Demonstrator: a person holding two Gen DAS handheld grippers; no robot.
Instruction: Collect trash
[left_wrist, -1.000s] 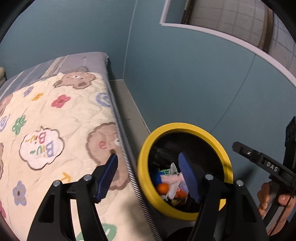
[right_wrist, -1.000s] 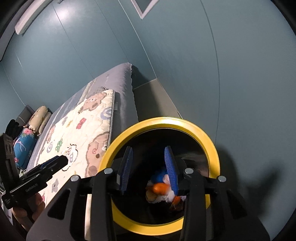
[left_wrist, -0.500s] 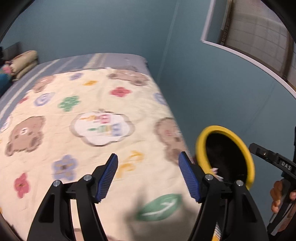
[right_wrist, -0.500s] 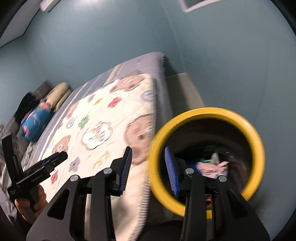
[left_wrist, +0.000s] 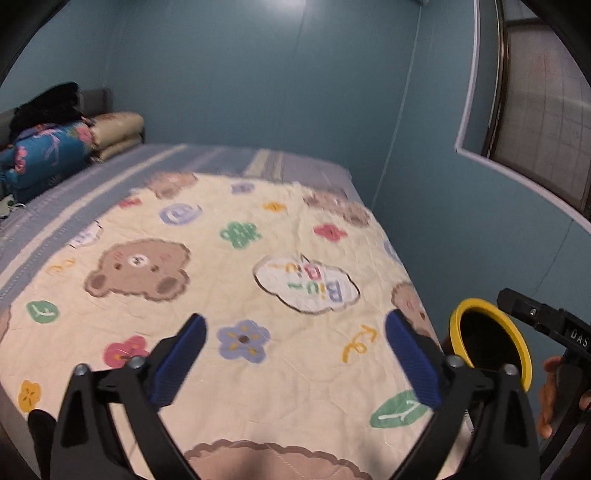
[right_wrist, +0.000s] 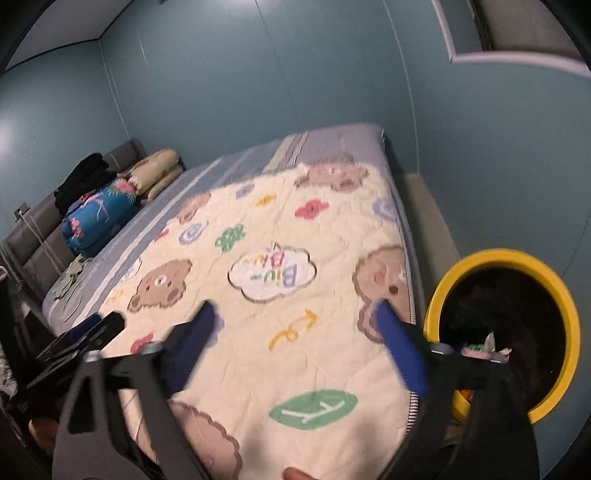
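With both tongs, left (left_wrist: 295, 354) and right (right_wrist: 295, 343), just sprung wide and empty over the quilt (left_wrist: 258, 295), we're between pickups; trash (right_wrist: 484, 349) lies in the bin (right_wrist: 554, 280), right. Next: spot more litter.

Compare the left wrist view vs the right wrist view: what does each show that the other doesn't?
Left wrist only: the window on the right wall.
Right wrist only: trash inside the yellow bin, and the grey headboard.
Both: the bear quilt, folded bedding at the bed's head, the bin's rim, and each view's own tool, left and right, wide open with nothing between the pads.
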